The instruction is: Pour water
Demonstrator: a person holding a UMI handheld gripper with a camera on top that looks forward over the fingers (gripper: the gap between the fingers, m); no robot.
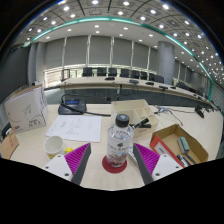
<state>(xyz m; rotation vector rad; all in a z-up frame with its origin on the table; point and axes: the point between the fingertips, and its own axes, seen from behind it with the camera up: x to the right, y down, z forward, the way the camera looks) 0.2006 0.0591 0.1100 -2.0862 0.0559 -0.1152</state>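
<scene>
Your tool (116,160) stands apart around the clear plastic water bottle (119,141), which seems still capped and upright on its red coaster (115,165), so the grasp, the lift and pouring into the white cup (53,146) beyond the left finger remain.

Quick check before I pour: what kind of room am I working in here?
Probably a conference or meeting room: long curved desks with dark office chairs behind them and rows of ceiling lights. The water bottle stands between the open gripper's fingers on the wooden table.
</scene>
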